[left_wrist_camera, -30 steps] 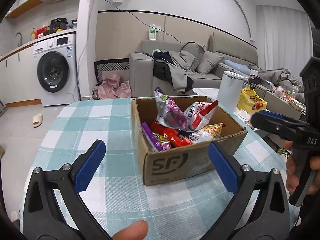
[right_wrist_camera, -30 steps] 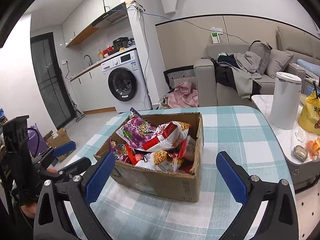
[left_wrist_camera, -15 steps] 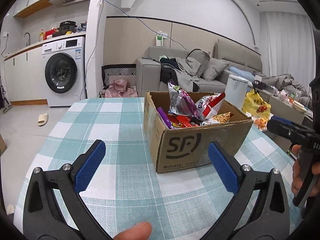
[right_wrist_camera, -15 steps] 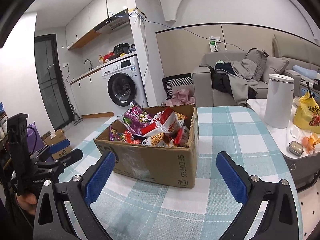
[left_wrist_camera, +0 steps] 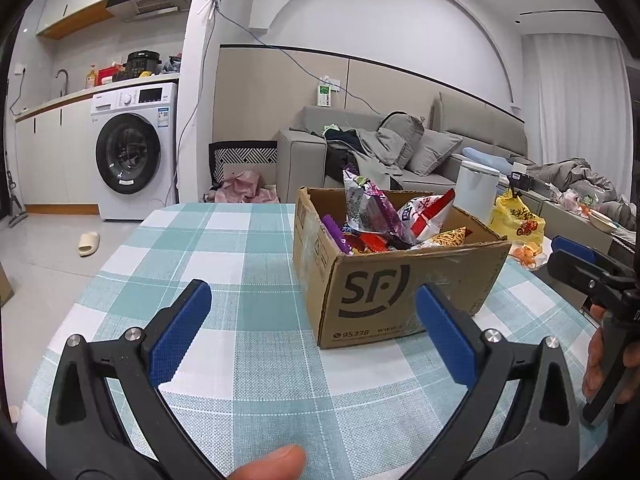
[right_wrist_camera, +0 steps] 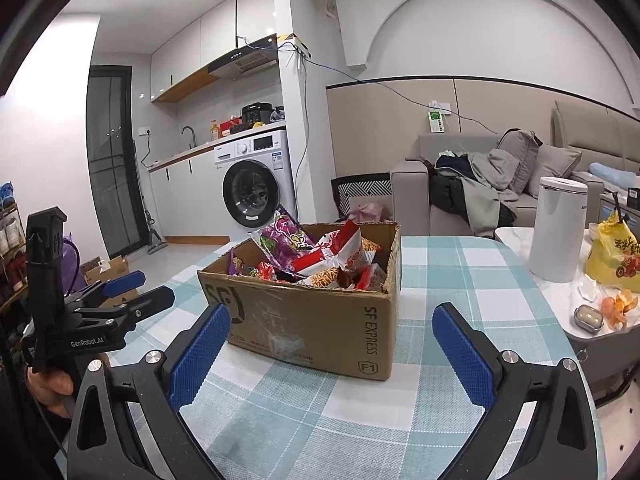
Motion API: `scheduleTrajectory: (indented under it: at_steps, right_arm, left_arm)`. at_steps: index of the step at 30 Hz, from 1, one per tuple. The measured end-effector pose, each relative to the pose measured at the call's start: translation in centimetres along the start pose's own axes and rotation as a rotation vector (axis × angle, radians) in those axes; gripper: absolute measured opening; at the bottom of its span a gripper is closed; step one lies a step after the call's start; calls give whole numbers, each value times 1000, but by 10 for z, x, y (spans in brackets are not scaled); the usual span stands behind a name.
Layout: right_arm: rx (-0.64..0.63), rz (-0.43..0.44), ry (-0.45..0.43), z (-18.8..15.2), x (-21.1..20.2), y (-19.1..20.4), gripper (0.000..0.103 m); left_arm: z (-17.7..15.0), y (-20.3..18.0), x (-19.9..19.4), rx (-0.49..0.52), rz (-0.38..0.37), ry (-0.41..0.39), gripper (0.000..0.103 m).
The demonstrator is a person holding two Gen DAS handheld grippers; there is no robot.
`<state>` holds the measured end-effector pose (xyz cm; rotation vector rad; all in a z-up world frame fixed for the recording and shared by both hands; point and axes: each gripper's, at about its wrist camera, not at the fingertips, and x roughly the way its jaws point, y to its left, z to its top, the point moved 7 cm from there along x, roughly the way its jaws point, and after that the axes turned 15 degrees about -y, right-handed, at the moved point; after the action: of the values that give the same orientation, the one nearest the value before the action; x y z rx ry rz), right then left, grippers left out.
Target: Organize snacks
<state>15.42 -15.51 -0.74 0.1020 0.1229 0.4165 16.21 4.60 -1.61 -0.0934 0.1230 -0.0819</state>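
Observation:
A brown SF cardboard box (left_wrist_camera: 396, 280) stands on the checked table, filled with several snack packets (left_wrist_camera: 384, 220). It also shows in the right wrist view (right_wrist_camera: 312, 320) with the snack packets (right_wrist_camera: 316, 256) sticking up. My left gripper (left_wrist_camera: 312, 332) is open and empty, low over the table in front of the box. My right gripper (right_wrist_camera: 328, 344) is open and empty, close in front of the box's other side. Each gripper shows at the edge of the other's view.
The table has a teal and white checked cloth (left_wrist_camera: 240, 264). A white bin (right_wrist_camera: 556, 228), a yellow bag (right_wrist_camera: 612, 256) and peel scraps sit on a side table at the right. A washing machine (left_wrist_camera: 132, 168) and a sofa (left_wrist_camera: 360, 152) stand behind.
Both grippers have dropped lower and level with the table, so the box now shows more from the side. Both stay open.

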Motion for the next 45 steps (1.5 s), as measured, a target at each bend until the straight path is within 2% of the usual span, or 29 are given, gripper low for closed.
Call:
scheduleTrajectory:
  at_steps: [14,45]
  right_arm:
    - [1,-13,-42,-7,-7,-4,103]
    - [-23,-9,-50,-8,-7,-2,103]
  left_arm:
    - [0,-4,1,16,-9,2,102]
    - [-2,-4,4,17,-13,8,102]
